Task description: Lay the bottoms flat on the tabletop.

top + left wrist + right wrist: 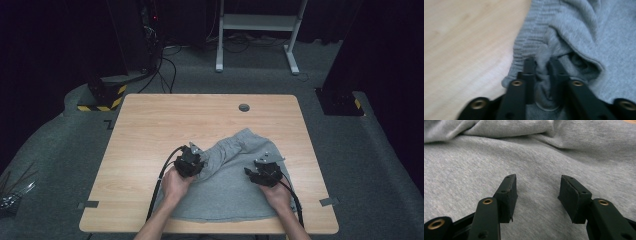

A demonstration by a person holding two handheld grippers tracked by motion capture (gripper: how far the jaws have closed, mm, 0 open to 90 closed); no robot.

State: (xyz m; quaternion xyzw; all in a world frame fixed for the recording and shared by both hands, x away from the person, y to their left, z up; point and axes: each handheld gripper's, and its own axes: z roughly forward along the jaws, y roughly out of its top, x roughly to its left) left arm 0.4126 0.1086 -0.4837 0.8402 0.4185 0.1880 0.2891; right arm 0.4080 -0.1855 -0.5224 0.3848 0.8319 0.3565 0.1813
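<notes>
Left tool pinching the ribbed waistband of grey shorts, right tool wide over the cloth.

The left tool point(541, 65) has its jaws closed on a bunched fold of the grey shorts point(225, 182) right at the ribbed waistband point(525, 45), the fabric squeezed up between the two pads. The right tool point(537, 195) stands with its jaws apart, nothing between them, hovering just above a flat stretch of the same cloth. In the high view the left tool point(189, 161) sits at the garment's left upper edge and the right tool point(265, 172) near its right side, a hand behind each. The shorts lie crumpled on the table point(150, 125), by its near edge and right of the middle, one part reaching up toward the centre.
</notes>
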